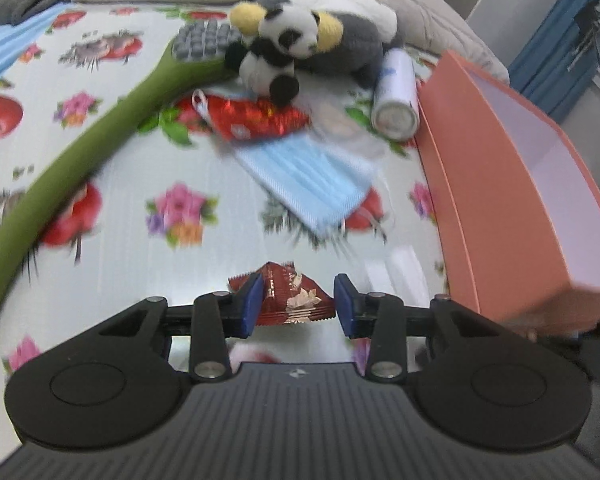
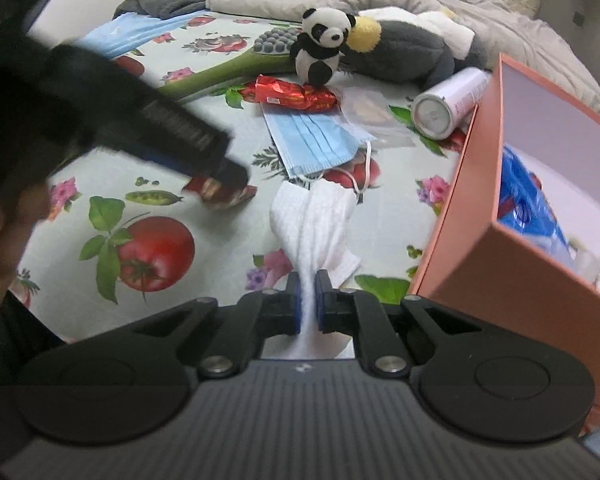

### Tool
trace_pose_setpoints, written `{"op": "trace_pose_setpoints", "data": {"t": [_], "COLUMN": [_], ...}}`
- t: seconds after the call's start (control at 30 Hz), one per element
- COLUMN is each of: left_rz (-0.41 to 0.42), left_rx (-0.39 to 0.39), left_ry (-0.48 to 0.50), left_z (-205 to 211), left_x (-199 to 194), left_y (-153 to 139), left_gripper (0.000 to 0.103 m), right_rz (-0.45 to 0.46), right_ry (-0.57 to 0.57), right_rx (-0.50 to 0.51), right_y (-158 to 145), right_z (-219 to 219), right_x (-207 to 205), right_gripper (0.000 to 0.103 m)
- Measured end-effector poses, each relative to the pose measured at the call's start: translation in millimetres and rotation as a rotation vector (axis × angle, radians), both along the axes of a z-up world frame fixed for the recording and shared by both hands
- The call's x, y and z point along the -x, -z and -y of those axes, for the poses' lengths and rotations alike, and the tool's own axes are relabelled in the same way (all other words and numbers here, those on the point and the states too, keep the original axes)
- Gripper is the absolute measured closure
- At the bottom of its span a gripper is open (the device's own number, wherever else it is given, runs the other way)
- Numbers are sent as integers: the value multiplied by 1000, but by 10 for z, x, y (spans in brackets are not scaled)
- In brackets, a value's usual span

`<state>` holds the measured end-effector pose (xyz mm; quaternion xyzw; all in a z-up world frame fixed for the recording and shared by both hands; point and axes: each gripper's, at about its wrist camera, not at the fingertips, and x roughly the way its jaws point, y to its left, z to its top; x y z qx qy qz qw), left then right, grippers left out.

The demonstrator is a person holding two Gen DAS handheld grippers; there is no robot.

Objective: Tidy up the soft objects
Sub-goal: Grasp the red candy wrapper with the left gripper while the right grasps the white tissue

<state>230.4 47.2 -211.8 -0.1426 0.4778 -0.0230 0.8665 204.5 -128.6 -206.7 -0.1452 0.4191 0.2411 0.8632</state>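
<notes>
Nearest the lens in the right wrist view, the right gripper [image 2: 307, 300] has its blue pads pinched tight on a white towel [image 2: 314, 220]. The towel is gathered into a narrow neck at the jaws and fans out wider away from the camera. Its long axis runs straight away from the gripper, and its far end points toward the blue face mask [image 2: 314, 140]. It lies just left of the orange box [image 2: 452, 216], whose open top shows blue packaging already inside.

In the left wrist view, the left gripper [image 1: 296, 304] stands about half open around a dark red snack packet [image 1: 294, 298]. One pad appears to touch the packet's left edge, and a small gap shows at the right pad. The packet's long axis lies across the jaws, left to right, and it sits left of the orange box [image 1: 500, 200].

Likely risks, as judgement:
- The grip holds only a pinch of towel, so the loose far end may drag and snag the mask's ear loop [image 2: 362, 176], pulling the mask along.
- The hanging towel could catch on the box's near wall and drape outside.
- The packet is slick and not yet clamped, so it could slip or crumple.
- The two grippers work close together left of the box and might collide.
</notes>
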Motion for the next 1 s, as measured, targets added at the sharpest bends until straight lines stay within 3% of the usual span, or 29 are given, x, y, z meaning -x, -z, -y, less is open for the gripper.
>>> {"op": "trace_pose_setpoints", "data": {"t": [0.23,0.47,0.83,1.0], "left_rz": [-33,-57,-34,-37], "left_rx": [2,55,31,8], "left_ry": [20,-19,-55,-56], "left_z": [5,-33,-3,12], "left_x": [327,319,158,61], "left_y": [100,135,191,209], "left_gripper": [59,42,43,48], "right_rz": [-29,-23,-63,-74], "right_ry": [30,44,67,69], "right_rx": [-11,-21,-24,-40], "right_y": [78,27,153,173], "right_z": [41,101,206,212], "right_x": [67,59,-10,-38], "right_gripper": [92,92,92,92]}}
